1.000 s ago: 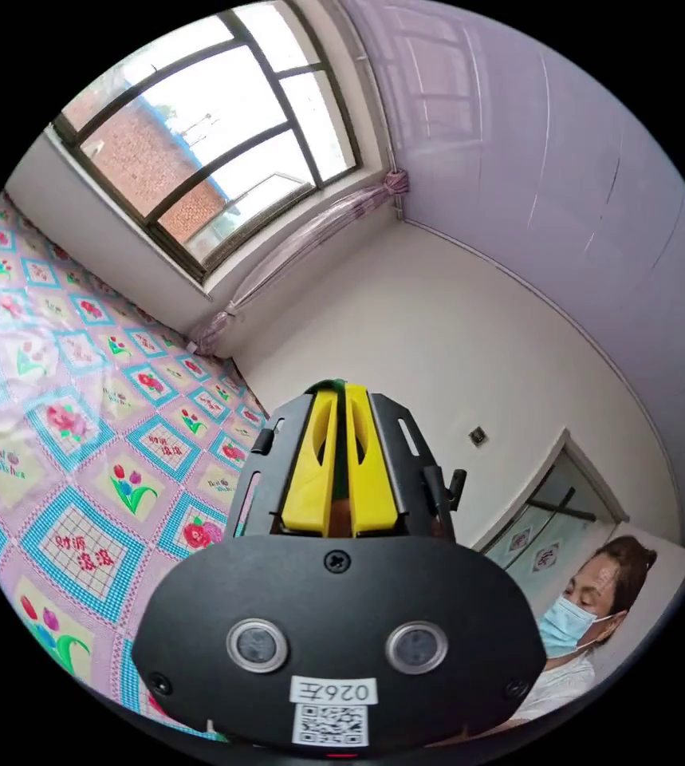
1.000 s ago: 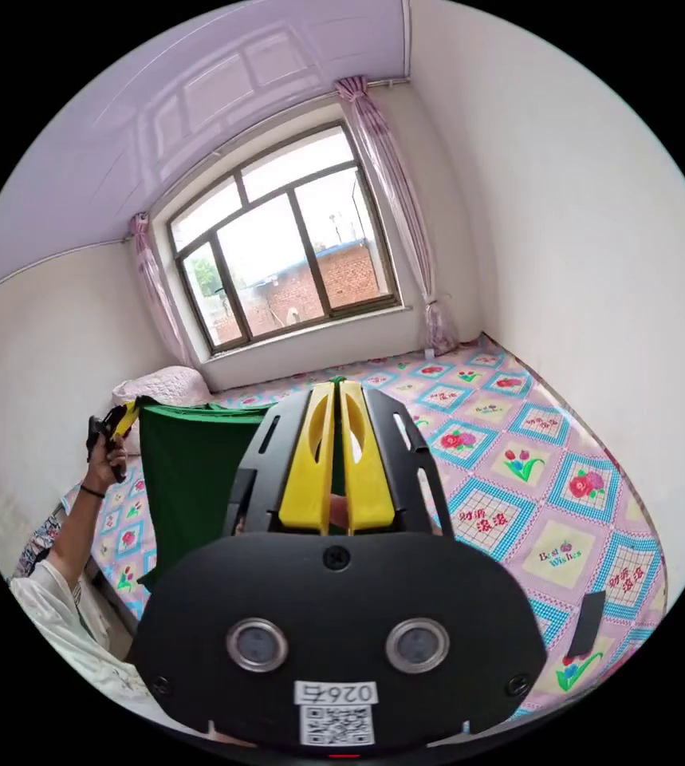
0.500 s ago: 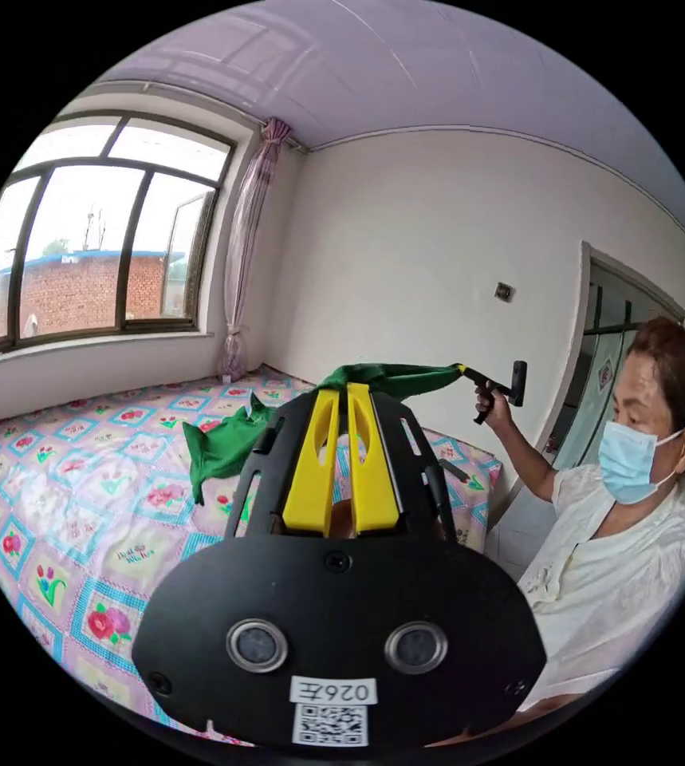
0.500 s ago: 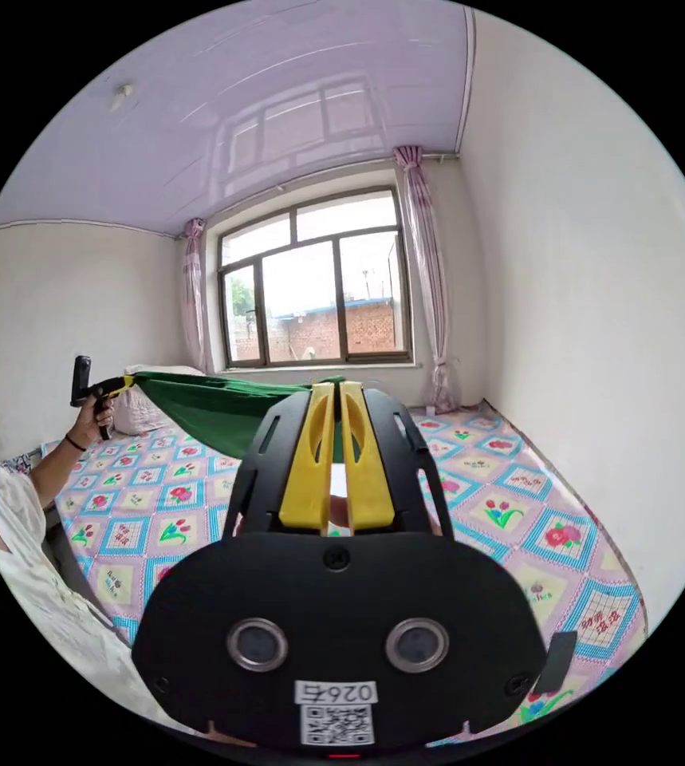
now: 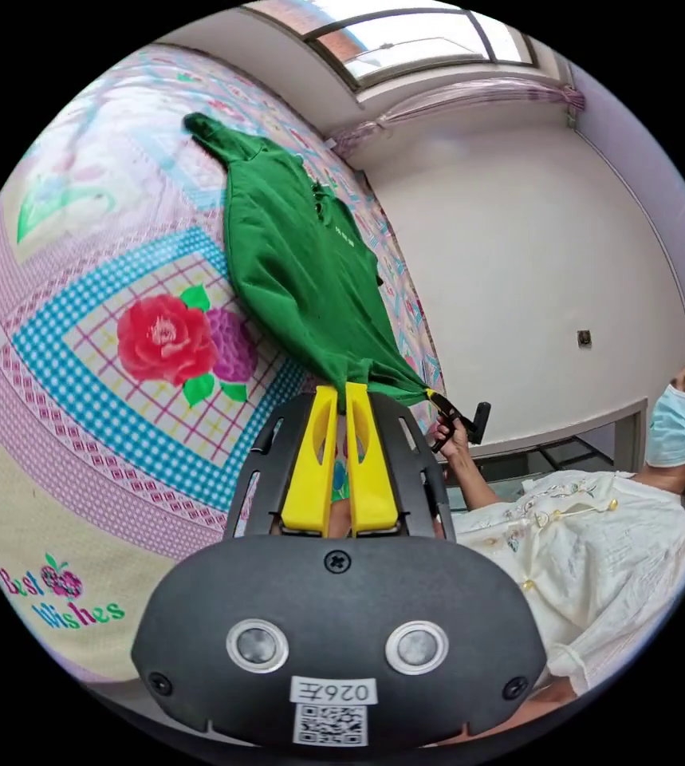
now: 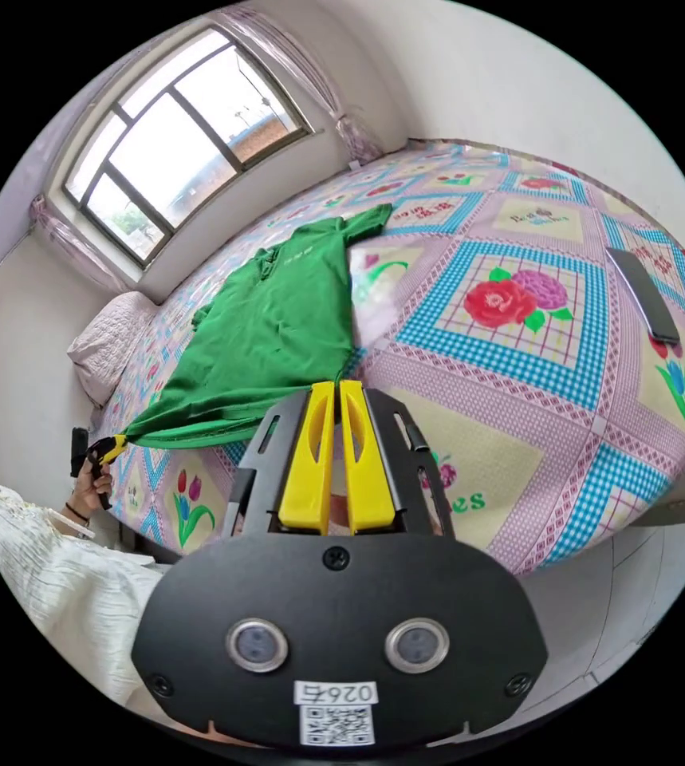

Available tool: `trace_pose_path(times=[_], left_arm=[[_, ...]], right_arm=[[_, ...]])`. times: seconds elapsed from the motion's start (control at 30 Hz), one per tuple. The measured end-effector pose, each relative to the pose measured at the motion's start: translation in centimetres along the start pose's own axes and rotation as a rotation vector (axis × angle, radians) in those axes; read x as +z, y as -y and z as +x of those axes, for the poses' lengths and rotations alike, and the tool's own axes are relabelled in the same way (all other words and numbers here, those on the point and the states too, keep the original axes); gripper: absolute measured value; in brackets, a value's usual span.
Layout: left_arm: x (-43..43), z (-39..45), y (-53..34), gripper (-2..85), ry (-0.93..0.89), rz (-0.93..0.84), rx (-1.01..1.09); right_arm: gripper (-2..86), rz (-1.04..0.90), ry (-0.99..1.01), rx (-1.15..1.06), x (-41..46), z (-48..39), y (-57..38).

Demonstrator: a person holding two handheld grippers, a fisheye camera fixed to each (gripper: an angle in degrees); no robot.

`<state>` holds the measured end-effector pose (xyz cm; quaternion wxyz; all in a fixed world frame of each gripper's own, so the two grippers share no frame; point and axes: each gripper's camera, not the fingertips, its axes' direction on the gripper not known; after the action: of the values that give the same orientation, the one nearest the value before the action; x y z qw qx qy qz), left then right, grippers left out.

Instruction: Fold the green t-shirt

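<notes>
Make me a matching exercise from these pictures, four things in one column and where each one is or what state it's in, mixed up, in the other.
Things:
1. green t-shirt
2. dark phone
3. pillow
4. left gripper

States:
A. lying alone on the bedspread, far from the shirt
B. at the bed's window end, by the wall
C. spread on the bed, hem lifted
D. shut on the hem

Pairs: 1-C, 2-A, 3-B, 4-D

Floral quilt (image 6: 517, 319) on bed, daylit window (image 6: 175, 152) behind.
</notes>
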<state>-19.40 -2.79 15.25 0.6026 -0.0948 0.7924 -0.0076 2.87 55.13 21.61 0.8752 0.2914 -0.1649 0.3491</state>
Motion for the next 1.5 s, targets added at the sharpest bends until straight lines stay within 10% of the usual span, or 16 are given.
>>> trace_pose_path(times=[0.6, 1.13, 1.5], left_arm=[[2.4, -1.5, -12.5, -0.7, -0.019, -0.051, -0.265], [15.1, 14.7, -10.5, -0.8, 0.701, -0.457, 0.323], [18.1, 16.6, -11.7, 7.2, 0.751, -0.551, 0.426]], right_arm=[[5.7, -0.108, 0.013, 0.178, 0.8, 7.9, -1.9], [5.0, -0.278, -0.246, -0.469, 8.4, -8.0, -0.3], [4.4, -0.317, -0.477, -0.648, 11.1, -8.4, -0.3]])
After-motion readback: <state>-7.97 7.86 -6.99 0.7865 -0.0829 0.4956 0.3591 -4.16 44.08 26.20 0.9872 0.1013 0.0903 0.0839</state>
